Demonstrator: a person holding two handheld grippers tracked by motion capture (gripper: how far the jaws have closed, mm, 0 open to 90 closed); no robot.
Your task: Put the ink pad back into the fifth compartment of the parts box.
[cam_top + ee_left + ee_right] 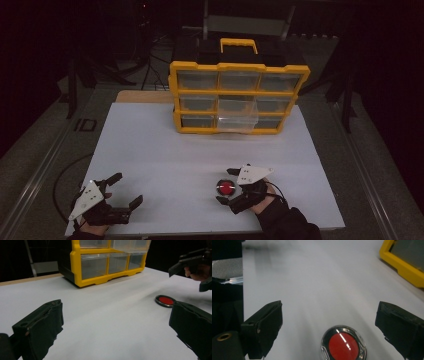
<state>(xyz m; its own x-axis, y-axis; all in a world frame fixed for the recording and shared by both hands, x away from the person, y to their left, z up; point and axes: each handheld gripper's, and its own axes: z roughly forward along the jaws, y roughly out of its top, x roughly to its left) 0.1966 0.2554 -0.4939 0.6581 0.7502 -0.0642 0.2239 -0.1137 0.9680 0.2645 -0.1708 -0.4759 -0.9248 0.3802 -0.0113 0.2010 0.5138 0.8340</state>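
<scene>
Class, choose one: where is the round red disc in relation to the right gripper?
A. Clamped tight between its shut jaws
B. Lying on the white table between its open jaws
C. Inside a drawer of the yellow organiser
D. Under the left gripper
B: the red disc lies flat on the white table, with the right gripper spread open to either side of it.

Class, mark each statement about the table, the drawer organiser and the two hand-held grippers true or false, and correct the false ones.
1. The right hand-held gripper is open around the red disc. True.
2. The left hand-held gripper grips the red disc. False: it is open, apart from the disc.
3. One clear drawer of the yellow drawer organiser is pulled out. True.
4. The red disc lies inside a drawer. False: it lies on the white table.
</scene>
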